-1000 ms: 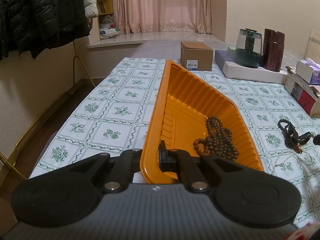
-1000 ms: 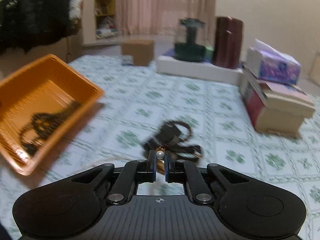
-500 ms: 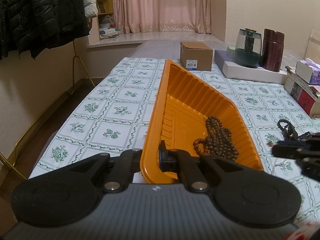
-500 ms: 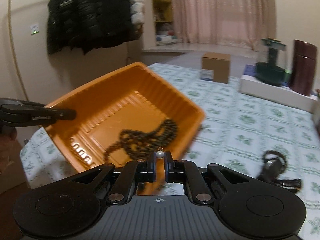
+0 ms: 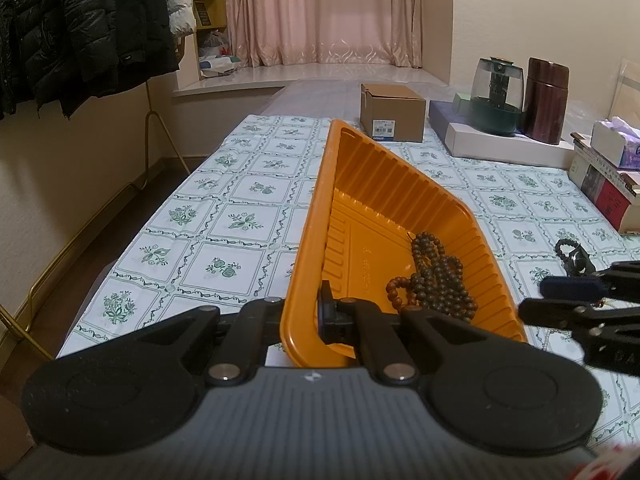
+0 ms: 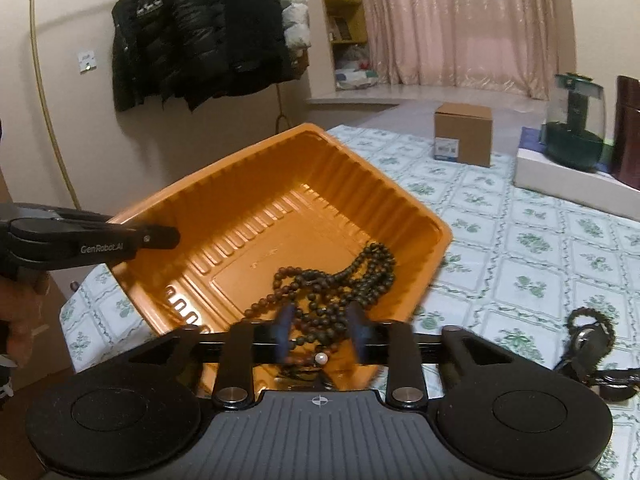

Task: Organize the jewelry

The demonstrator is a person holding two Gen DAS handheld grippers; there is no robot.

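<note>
My left gripper (image 5: 310, 314) is shut on the near rim of an orange tray (image 5: 384, 184), which it holds tilted over the patterned tablecloth. A string of dark wooden beads (image 5: 434, 280) lies in the tray's low corner. My right gripper (image 6: 322, 330) hovers over that corner (image 6: 280, 216) with its jaws opening. A small white pearl (image 6: 321, 358) sits loose between them, touched by neither pad. The beads (image 6: 336, 280) lie just beyond. In the left wrist view the right gripper (image 5: 538, 300) reaches in from the right. A black bracelet (image 6: 592, 340) lies on the cloth.
At the table's far end stand a cardboard box (image 5: 392, 114), a flat white box (image 5: 508, 146) bearing a glass jug and a brown canister, plus books and tissues (image 5: 608, 184). Coats (image 6: 192, 36) hang left. A hand (image 6: 20, 308) holds the left gripper.
My right gripper swung left from the bracelet on the cloth to above the tray with the pearl pinched, then parted its jaws. The left gripper and tray stayed still.
</note>
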